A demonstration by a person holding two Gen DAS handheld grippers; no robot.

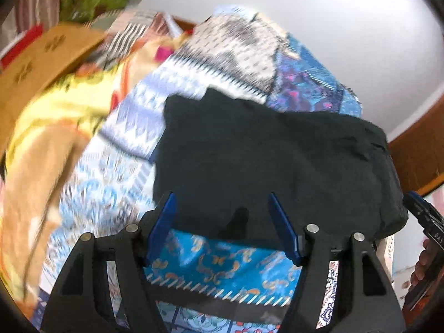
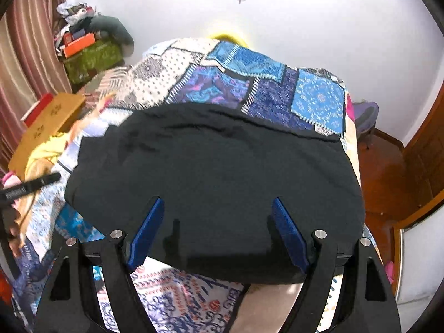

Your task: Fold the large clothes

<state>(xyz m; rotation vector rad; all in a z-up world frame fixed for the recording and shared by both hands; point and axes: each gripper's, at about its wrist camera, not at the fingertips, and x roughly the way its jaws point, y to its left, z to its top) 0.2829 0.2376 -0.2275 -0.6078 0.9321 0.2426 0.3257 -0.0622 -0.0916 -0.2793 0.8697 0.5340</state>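
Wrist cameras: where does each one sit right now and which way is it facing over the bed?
Left wrist: rides the left gripper, angled down at the black garment on the patchwork bedspread; own blue fingers open, a hand at right edge.
Right wrist: rides the right gripper, angled down over the same garment toward the white wall; jaws open, empty.
Shared: garment, bedspread, wall.

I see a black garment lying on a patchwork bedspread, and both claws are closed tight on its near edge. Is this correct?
Not quite. The black garment does lie on the patchwork bedspread, but the claws are open, not closed on it. In the right wrist view the right claw has its blue fingers standing wide apart above the cloth; the left wrist view shows the same for the left claw.
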